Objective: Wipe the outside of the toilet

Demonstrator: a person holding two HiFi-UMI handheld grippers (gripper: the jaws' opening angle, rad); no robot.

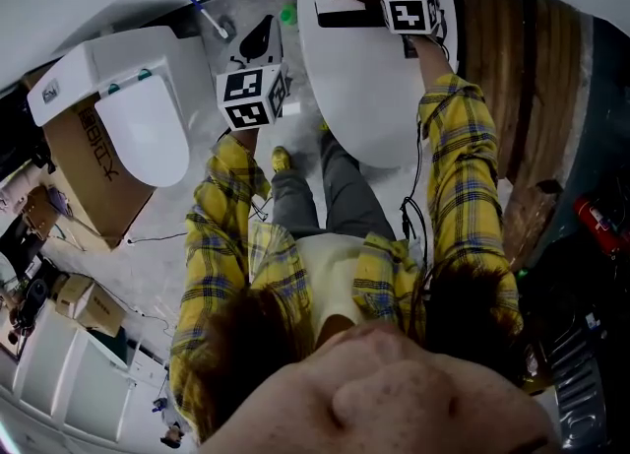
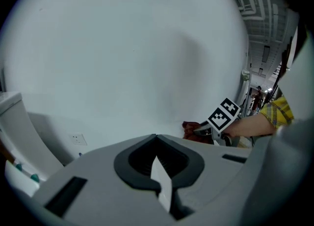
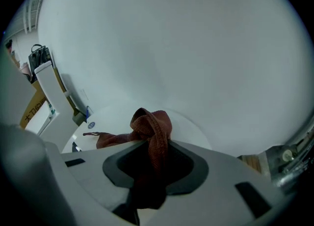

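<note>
- The view looks steeply down on a person in a yellow plaid shirt [image 1: 453, 176], standing on a grey floor [image 1: 167, 265] with both arms stretched forward.
- A white toilet [image 1: 359, 97] stands straight ahead of the person. Its broad oval lid is closed and fills the upper middle of the head view.
- The right gripper [image 3: 156, 144] is at the far end of that toilet. Its fingers are clenched on a dark red cloth [image 3: 149, 124].
- The cloth bunches up above the fingers, and one loose tail trails to the left. It lies against the toilet's white top surface at the far end, close to the pale wall [image 2: 122, 48].
- The left gripper [image 2: 159, 171] is held in the air over the floor, just left of the toilet and not touching it. It points at the wall.
- Its fingers are pressed together and grasp nothing that can be named. Only a thin pale sliver shows where they meet, and I cannot tell what it is.
- A second toilet [image 1: 143, 127], also white with its lid down, sits well to the left, on or against a cardboard box [image 1: 94, 171].
</note>
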